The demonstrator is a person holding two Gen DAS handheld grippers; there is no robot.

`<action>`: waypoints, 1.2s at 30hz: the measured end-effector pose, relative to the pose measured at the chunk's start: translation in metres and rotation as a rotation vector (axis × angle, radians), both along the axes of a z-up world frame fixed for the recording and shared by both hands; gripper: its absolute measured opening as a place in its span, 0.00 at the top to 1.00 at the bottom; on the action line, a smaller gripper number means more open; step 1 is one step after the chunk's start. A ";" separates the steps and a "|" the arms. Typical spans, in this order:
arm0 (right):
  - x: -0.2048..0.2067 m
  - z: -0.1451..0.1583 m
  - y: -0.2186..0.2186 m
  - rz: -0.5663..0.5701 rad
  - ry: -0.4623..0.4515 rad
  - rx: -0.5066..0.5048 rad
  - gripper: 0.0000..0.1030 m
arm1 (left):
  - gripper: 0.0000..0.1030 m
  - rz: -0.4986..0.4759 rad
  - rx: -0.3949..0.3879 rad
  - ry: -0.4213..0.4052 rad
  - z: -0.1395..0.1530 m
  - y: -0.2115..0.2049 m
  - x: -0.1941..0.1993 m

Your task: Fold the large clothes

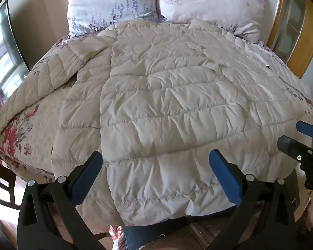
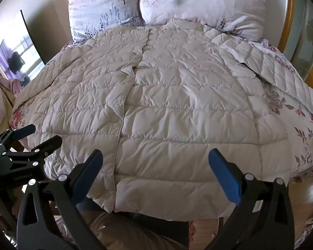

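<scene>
Both tongs hanging wide open over the coat's near hem

The quilted coat (image 1: 160, 95) is lying flat on the bed (image 1: 18, 133), directly ahead of the left tongs (image 1: 155, 166) and right tongs (image 2: 155, 166), its long axis running away toward the pillows (image 2: 156, 6). Both are gaping, holding nothing, side by side above the hem; the left is sitting nearer the left sleeve (image 1: 58, 70), the right nearer the right sleeve (image 2: 267, 66).
</scene>
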State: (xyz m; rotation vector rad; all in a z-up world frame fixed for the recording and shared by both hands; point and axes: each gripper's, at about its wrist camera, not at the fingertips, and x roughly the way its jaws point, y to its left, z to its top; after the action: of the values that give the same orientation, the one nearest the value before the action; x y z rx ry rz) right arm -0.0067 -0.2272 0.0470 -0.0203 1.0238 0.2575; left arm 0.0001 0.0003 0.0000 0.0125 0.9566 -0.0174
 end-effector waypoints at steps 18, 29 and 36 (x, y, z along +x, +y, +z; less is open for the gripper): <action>0.000 0.000 0.000 0.001 -0.004 0.001 0.02 | 0.01 -0.001 -0.002 -0.001 -0.001 0.003 -0.002; 0.000 0.000 -0.002 0.001 -0.004 0.001 0.02 | 0.01 0.002 -0.002 -0.001 -0.001 0.002 -0.002; 0.000 0.001 -0.004 0.001 -0.004 0.003 0.02 | 0.01 0.004 -0.002 -0.001 -0.001 0.002 -0.001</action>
State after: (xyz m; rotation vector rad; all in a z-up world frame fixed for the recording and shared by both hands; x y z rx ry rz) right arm -0.0063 -0.2308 0.0476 -0.0189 1.0196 0.2597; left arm -0.0013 0.0026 -0.0010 0.0091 0.9555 -0.0146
